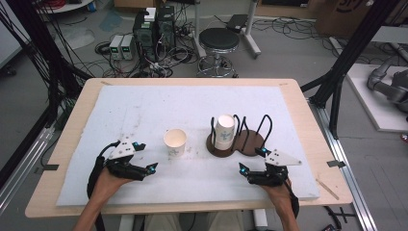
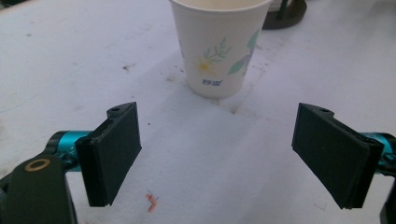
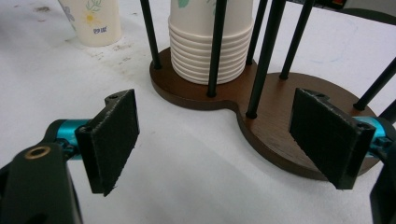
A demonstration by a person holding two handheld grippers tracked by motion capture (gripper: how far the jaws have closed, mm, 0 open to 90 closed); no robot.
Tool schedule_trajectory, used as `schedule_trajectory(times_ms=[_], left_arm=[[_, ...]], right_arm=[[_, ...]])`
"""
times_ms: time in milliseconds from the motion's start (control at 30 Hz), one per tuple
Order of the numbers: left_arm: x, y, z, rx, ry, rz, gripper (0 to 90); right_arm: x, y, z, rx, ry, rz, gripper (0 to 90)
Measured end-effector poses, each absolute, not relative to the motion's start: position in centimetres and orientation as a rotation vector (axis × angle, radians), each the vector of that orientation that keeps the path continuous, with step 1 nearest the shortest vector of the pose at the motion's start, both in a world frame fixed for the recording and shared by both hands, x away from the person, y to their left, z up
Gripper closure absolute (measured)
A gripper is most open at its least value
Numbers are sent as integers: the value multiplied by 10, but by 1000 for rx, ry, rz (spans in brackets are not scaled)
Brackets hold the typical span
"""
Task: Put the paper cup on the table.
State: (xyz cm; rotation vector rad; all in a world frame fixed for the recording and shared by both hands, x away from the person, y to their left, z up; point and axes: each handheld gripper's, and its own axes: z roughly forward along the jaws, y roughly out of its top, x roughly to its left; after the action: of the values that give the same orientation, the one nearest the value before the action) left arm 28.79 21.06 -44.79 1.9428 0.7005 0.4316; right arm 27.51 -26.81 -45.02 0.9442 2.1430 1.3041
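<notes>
The left gripper (image 1: 147, 156) is holding its black padded fingers (image 2: 113, 151) spread wide with nothing between them, aiming at the single white paper cup with a daisy print (image 2: 219, 44), which is standing upright just ahead of them on the white foam-covered surface (image 1: 144, 108). The right gripper (image 1: 252, 160) is likewise keeping its fingers (image 3: 112, 140) spread and empty, hovering just in front of the dark brown wooden cup holder with black wire posts (image 1: 245, 140). A stack of white paper cups (image 3: 210, 46) is sitting inside that holder's left ring. The single cup is standing just left of the holder, apart from it.
</notes>
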Motion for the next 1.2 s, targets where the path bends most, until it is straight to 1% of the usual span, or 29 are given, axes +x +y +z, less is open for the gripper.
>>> schedule_trajectory(times_ms=[167, 433, 500, 767, 1200], left_arm=[[275, 223, -452, 1819, 750, 509, 155], [268, 233, -463, 1754, 797, 593, 160], [268, 234, -464, 1737, 809, 593, 165], [270, 233, -464, 1761, 813, 574, 164], [271, 234, -464, 1748, 820, 558, 164]], right_arm=[[275, -268, -450, 946, 2145, 1305, 167], [274, -270, -450, 934, 2132, 1327, 167], [274, -269, -450, 934, 2133, 1318, 167], [273, -269, -450, 927, 2127, 1322, 167], [274, -268, -451, 926, 2138, 1311, 167]])
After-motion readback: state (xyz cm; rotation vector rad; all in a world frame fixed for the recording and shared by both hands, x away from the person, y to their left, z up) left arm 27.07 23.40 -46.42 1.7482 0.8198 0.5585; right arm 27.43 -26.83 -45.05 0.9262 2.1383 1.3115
